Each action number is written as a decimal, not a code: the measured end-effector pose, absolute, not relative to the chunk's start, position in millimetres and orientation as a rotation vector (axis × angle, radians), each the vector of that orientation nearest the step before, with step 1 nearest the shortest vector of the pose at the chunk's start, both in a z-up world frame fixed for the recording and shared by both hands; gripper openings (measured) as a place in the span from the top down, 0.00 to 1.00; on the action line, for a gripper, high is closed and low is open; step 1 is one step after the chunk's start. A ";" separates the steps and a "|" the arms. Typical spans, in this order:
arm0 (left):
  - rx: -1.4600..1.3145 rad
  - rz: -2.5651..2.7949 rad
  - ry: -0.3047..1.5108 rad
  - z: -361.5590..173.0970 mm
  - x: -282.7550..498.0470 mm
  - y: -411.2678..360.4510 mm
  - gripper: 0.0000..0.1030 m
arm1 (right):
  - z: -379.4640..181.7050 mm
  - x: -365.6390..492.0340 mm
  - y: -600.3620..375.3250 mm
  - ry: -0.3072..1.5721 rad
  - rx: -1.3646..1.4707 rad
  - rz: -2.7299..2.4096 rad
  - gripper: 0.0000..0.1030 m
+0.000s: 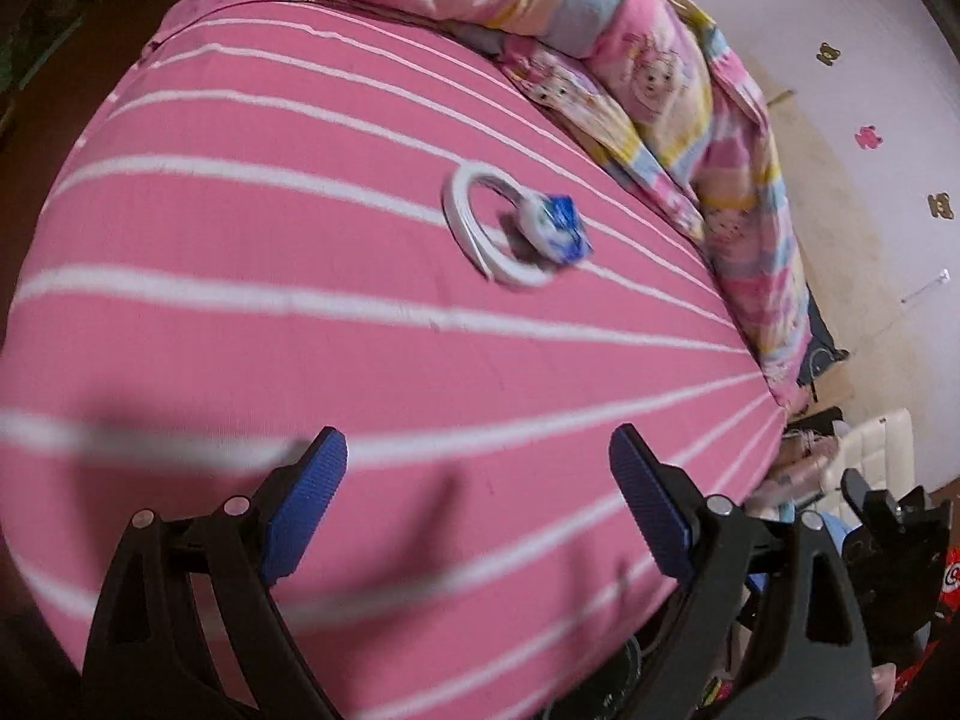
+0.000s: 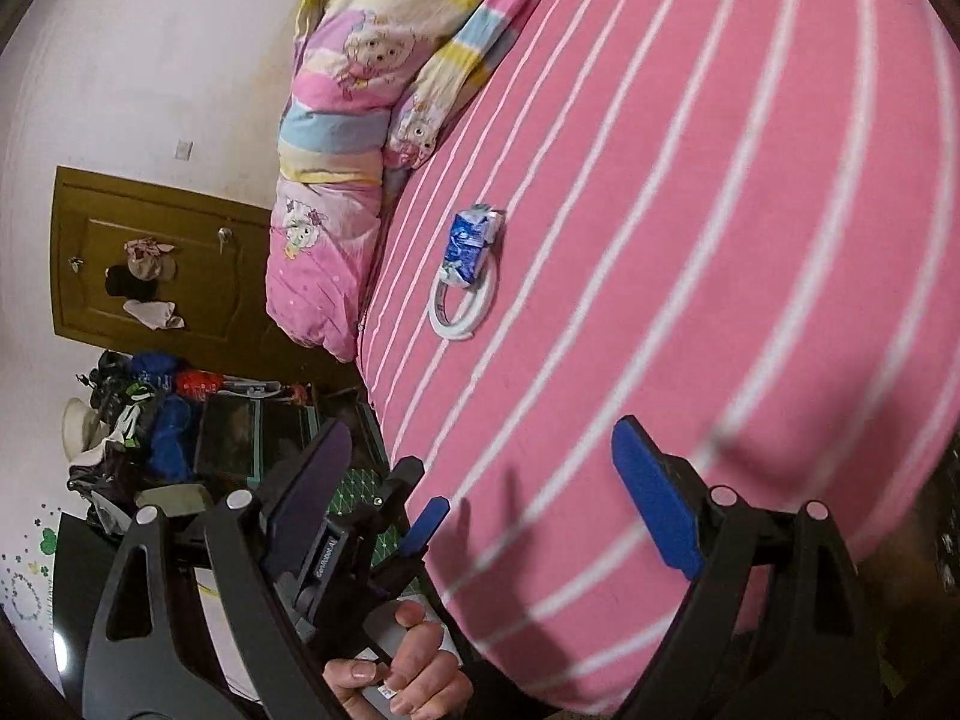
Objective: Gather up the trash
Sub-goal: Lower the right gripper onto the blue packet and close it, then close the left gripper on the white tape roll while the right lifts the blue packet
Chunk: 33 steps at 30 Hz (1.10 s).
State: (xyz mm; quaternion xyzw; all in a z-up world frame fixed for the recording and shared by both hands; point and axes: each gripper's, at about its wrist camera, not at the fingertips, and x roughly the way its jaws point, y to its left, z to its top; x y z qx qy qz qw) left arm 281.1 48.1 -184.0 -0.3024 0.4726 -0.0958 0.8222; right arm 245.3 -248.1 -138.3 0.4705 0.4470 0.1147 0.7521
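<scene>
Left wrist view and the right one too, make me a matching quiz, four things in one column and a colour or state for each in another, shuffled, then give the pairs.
Things:
1. crumpled wrapper
2. coiled cable
3. bed sheet
4. left tongs

Colours or states:
A. pink with white stripes
B. open, holding nothing
C. blue and white, lying partly on the coil
D. plain white, flat on the bed

Pairs: 1-C, 2-D, 3-A, 4-B

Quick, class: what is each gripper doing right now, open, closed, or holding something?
Left gripper: open, holding nothing, above the bed.
Right gripper: open, holding nothing; carton not yet reached.
</scene>
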 end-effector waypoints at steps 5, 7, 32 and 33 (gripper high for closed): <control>-0.658 -0.202 1.016 -193.2 333.8 61.2 0.16 | -152.1 303.7 -230.2 1.007 1.004 0.282 0.16; -0.711 -0.212 1.044 -201.8 354.1 69.1 0.16 | -159.1 323.9 -225.0 1.026 0.991 0.293 0.22; -0.444 0.003 1.152 -224.4 436.6 25.8 0.11 | -219.4 465.0 -196.2 1.099 0.942 0.209 0.54; -0.403 0.032 1.146 -223.9 436.0 21.9 0.16 | -221.5 466.8 -197.1 1.105 0.936 0.193 0.58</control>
